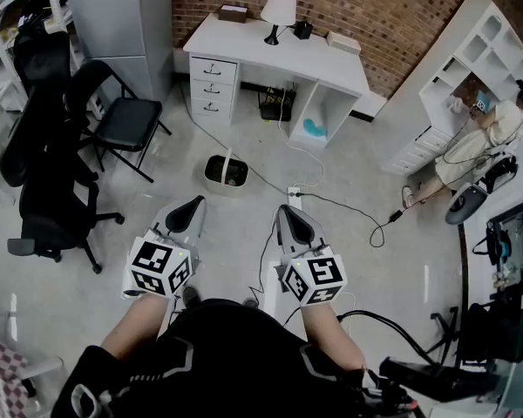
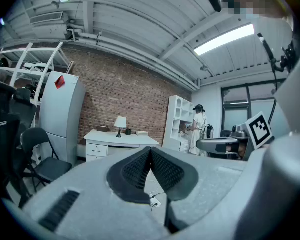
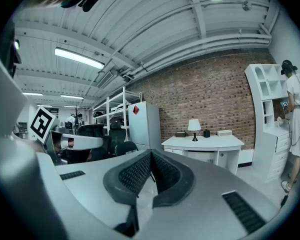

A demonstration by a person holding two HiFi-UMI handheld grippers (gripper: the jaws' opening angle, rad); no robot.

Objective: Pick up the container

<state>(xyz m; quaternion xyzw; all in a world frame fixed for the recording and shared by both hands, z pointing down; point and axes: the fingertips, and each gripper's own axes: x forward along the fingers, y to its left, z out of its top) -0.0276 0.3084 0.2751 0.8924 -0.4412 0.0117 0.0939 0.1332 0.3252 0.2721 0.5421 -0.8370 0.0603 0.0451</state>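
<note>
The container (image 1: 218, 184) is a small pale tub, dark inside, with its handle upright. It stands on the floor (image 1: 244, 225) near the white bench's (image 1: 244, 40) drawers.

A white worktop (image 1: 244, 42) is backed by a wall (image 1: 392, 7) of red-brown brick, and a white-shaded lamp (image 1: 279, 9) on a black foot is seen on it. In front of the worktop a container (image 1: 211, 179), pale at the rim and dark inside, is seen on the pale grey floor (image 1: 418, 259), and black chairs (image 1: 129, 122) to the worktop's left. Black-and-white square markers are borne on the cubes of the left claw (image 1: 190, 207) and the right claw (image 1: 292, 216).
</note>
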